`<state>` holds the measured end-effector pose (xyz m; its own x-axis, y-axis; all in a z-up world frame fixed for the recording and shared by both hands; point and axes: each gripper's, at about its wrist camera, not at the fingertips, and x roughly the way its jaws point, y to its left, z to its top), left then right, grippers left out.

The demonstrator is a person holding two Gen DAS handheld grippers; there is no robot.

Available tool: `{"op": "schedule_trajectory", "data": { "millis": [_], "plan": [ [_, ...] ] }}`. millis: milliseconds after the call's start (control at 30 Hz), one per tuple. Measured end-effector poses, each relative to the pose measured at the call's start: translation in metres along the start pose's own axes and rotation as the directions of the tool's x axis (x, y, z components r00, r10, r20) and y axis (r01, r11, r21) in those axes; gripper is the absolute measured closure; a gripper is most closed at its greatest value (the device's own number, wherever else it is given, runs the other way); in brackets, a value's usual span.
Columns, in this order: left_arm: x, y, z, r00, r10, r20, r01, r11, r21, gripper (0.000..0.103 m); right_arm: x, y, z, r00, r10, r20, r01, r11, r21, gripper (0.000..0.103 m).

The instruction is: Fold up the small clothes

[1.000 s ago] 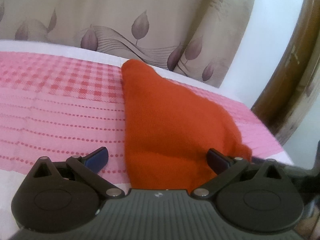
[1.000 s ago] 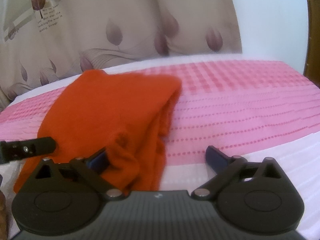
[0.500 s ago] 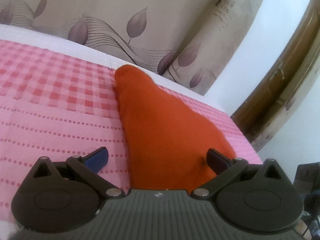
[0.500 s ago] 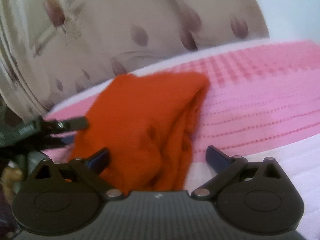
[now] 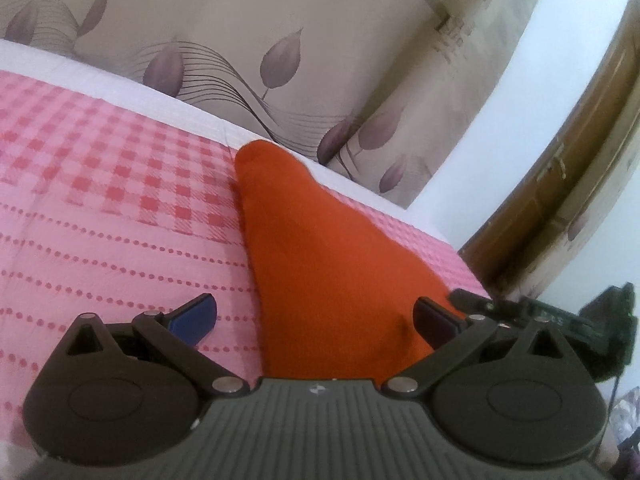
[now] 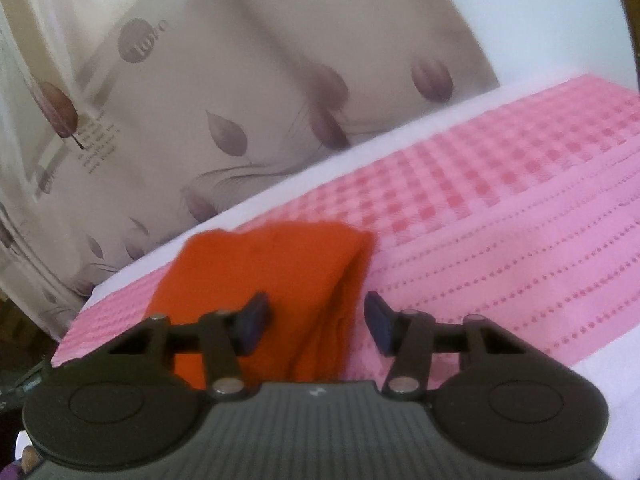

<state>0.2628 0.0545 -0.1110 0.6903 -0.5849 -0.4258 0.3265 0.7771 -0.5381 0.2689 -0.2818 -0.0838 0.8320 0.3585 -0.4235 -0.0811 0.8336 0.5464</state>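
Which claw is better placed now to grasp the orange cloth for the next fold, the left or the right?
Probably the right claw: its partly closed fingers straddle the orange cloth's bunched fold edge. The left claw is wide open over flat cloth, nothing gathered between its fingers.

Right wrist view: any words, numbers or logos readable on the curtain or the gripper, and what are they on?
"1010", roughly: pale characters in a purple round badge on the curtain; blurred, uncertain.
Small dark print block beside the curtain's brown leaf: too blurred to read.
Right gripper body: tiny pale mark, not legible.
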Motion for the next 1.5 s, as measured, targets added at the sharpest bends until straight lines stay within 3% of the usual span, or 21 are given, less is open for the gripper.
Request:
{"op": "schedule_trajectory", "data": {
  "millis": [67, 133, 200, 333, 500, 700, 767, 867, 967, 1033, 1100, 1233, 1300, 1367, 1467, 1500],
  "plan": [
    [-0.001, -0.001, 0.000, 1.000, 0.005, 0.005, -0.005, 1.000, 0.000, 0.000, 0.007, 0.000, 0.004, 1.000, 0.009, -0.020, -0.009, 1.000, 0.005, 0.051],
    [-0.001, -0.001, 0.000, 1.000, 0.009, 0.008, -0.009, 1.000, 0.000, 0.000, 0.010, 0.000, 0.001, 0.999, 0.007, -0.044, -0.008, 1.000, -0.002, 0.068],
    [-0.001, -0.001, -0.001, 1.000, 0.009, 0.010, -0.009, 1.000, -0.002, 0.000, 0.005, 0.001, -0.009, 0.998, 0.044, -0.045, -0.044, 0.999, 0.000, 0.070],
    [-0.001, -0.001, 0.000, 1.000, 0.009, 0.013, -0.009, 1.000, -0.003, 0.000, -0.001, -0.001, -0.016, 0.990, 0.132, -0.059, -0.132, 0.991, 0.002, 0.069],
    [-0.001, -0.001, -0.001, 1.000, 0.014, 0.015, -0.014, 1.000, 0.001, 0.000, 0.006, -0.010, -0.011, 0.983, 0.163, -0.088, -0.158, 0.985, 0.068, 0.065],
    [-0.001, -0.001, -0.001, 1.000, 0.014, 0.016, -0.014, 1.000, 0.001, 0.000, 0.018, -0.017, -0.013, 0.968, 0.230, -0.097, -0.205, 0.954, 0.219, 0.065],
    [-0.001, -0.001, -0.001, 1.000, 0.014, 0.016, -0.014, 1.000, 0.001, 0.000, 0.024, -0.020, -0.014, 0.952, 0.292, -0.094, -0.253, 0.921, 0.295, 0.066],
    [-0.002, -0.001, -0.002, 1.000, 0.014, 0.016, -0.014, 1.000, 0.002, 0.000, 0.031, -0.031, -0.020, 0.906, 0.420, -0.050, -0.360, 0.828, 0.430, 0.066],
    [-0.001, 0.000, -0.001, 1.000, 0.016, 0.016, -0.017, 1.000, 0.003, 0.000, 0.034, -0.056, -0.026, 0.905, 0.426, -0.021, -0.354, 0.779, 0.518, 0.073],
    [-0.001, 0.000, 0.000, 1.000, 0.018, 0.018, -0.018, 1.000, 0.003, 0.000, 0.031, -0.068, -0.027, 0.897, 0.441, 0.009, -0.367, 0.734, 0.572, 0.072],
    [-0.001, 0.000, 0.000, 1.000, 0.019, 0.019, -0.019, 1.000, 0.003, 0.000, 0.024, -0.067, -0.021, 0.912, 0.411, -0.009, -0.343, 0.772, 0.535, 0.069],
    [-0.002, 0.001, 0.000, 1.000, 0.020, 0.020, -0.020, 1.000, 0.003, 0.000, 0.002, -0.059, -0.007, 0.937, 0.350, 0.016, -0.320, 0.837, 0.443, 0.052],
    [-0.002, 0.000, -0.001, 1.000, 0.021, 0.021, -0.021, 1.000, 0.002, 0.000, -0.011, -0.041, 0.004, 0.965, 0.261, 0.036, -0.258, 0.911, 0.323, 0.052],
    [-0.002, 0.000, -0.001, 1.000, 0.020, 0.021, -0.020, 1.000, 0.003, 0.000, -0.020, -0.020, 0.011, 0.977, 0.208, 0.054, -0.214, 0.959, 0.185, 0.053],
    [-0.002, 0.000, -0.001, 1.000, 0.021, 0.022, -0.021, 1.000, 0.004, 0.000, -0.018, 0.019, 0.012, 0.989, 0.145, 0.042, -0.144, 0.989, -0.026, 0.055],
    [-0.002, 0.000, -0.001, 0.999, 0.023, 0.023, -0.023, 1.000, 0.005, 0.000, -0.014, 0.031, 0.011, 0.991, 0.127, 0.034, -0.124, 0.988, -0.093, 0.060]
  ]
}}
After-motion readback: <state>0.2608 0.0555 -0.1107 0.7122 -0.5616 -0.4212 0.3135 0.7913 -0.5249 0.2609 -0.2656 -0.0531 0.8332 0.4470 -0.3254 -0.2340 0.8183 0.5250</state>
